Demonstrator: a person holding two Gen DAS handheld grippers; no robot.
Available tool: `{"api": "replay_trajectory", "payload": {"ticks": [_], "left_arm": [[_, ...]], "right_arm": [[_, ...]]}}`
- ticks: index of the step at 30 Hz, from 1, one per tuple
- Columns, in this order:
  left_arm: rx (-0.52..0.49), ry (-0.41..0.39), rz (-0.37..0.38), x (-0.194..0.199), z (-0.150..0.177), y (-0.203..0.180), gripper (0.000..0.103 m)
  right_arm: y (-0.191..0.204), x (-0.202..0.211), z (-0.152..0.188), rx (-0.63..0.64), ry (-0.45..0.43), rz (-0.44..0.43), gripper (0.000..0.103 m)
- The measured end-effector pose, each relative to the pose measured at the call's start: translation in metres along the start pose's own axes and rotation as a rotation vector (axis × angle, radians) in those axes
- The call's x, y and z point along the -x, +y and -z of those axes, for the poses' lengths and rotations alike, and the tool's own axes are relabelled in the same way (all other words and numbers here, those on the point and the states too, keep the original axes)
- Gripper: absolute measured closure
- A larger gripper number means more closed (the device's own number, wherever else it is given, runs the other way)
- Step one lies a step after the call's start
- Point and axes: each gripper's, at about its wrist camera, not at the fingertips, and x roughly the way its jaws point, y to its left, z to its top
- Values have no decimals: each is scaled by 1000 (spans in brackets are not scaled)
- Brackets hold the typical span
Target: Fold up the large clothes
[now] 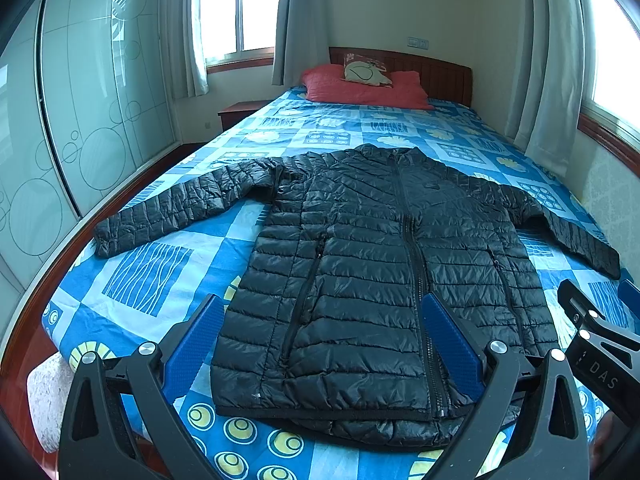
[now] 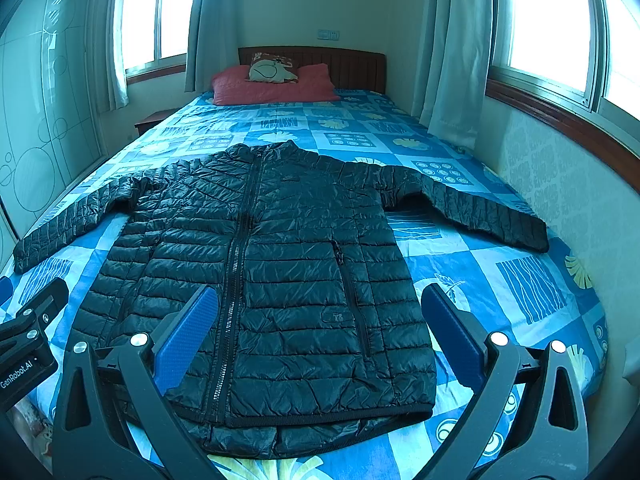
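A black quilted puffer jacket lies flat and zipped on the bed, front up, collar toward the headboard, both sleeves spread out to the sides. My left gripper hovers open above the hem on the jacket's left half, blue pads wide apart, holding nothing. My right gripper hangs open above the hem on the right half, also holding nothing. Each gripper shows at the edge of the other's view: the right gripper and the left gripper.
The bed has a blue patterned sheet, with a red pillow and a small cushion at the wooden headboard. A sliding wardrobe stands left; a wall with windows and curtains is right.
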Motion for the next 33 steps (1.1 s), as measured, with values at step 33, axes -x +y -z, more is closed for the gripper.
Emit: {"api": "replay_trajectory", "payload": {"ticks": [33], "left_arm": [[3, 6, 2, -1, 0, 3, 5]], "right_arm": [[3, -1, 1, 0, 2, 2, 2]]}}
